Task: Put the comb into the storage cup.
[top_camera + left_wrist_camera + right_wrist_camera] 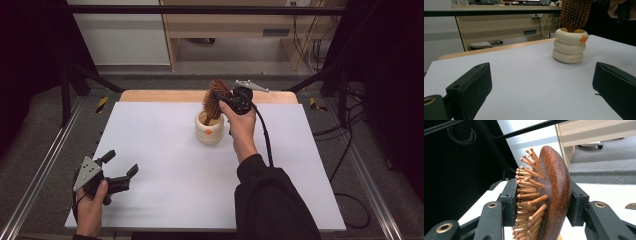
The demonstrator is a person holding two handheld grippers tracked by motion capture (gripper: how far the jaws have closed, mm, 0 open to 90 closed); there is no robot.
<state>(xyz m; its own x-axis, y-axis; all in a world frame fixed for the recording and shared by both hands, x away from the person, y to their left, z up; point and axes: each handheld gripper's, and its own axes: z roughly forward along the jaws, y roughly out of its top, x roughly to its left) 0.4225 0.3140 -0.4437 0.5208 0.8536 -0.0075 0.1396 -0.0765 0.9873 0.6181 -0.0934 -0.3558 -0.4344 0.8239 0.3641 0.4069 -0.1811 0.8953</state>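
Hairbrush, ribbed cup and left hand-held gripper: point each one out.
hairbrush (pixel 554 192), right gripper view, on its wooden back.
ribbed cup (pixel 569 47), left gripper view, on its middle ring.
left hand-held gripper (pixel 122 164), high view, midway between its open fingertips.

The wide white table top (pixel 175 165) lies bare from its near edge to the middle. One obstacle stands on it toward the far edge: a cream ribbed ceramic cup (pixel 209 131), with a brown wooden bristle hairbrush (pixel 215 97) rising upright from its mouth. The right gripper (pixel 223 99) clamps the brush head, its hand (pixel 241 127) crowding the cup's right side. The left gripper (pixel 119 169) hovers, jaws apart, at the near left corner.
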